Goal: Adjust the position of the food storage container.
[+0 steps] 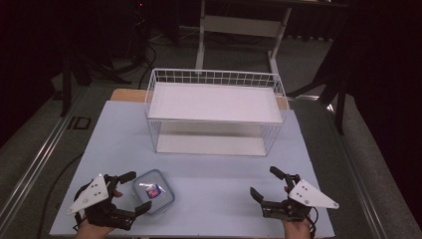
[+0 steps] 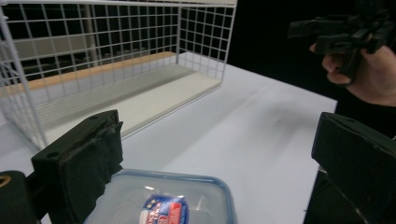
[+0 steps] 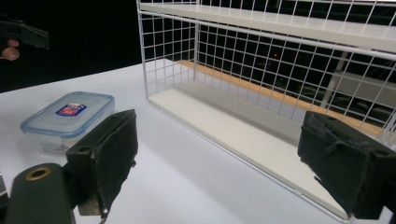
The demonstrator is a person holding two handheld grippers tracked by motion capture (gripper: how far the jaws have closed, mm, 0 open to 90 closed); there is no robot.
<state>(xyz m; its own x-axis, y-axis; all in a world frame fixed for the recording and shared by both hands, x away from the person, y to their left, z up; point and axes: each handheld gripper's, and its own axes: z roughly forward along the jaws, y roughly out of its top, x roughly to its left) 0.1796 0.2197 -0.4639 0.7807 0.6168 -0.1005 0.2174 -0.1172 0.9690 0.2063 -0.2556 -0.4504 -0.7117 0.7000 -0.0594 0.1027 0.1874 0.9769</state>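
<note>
A white wire two-tier rack [image 1: 214, 112] stands mid-table, its open front facing the person. Near the front edge sits a clear lidded food container [image 1: 154, 192], lying just between the spread jaws of the left gripper [image 1: 130, 191]. The right gripper [image 1: 264, 183], jaws likewise apart and empty, hovers well off to the container's right.

The wire rack [image 1: 215, 110] blocked the desk's [image 1: 209, 169] far half. Bare desk lay between it and the lidded box [image 1: 154, 192], open to passage.
</note>
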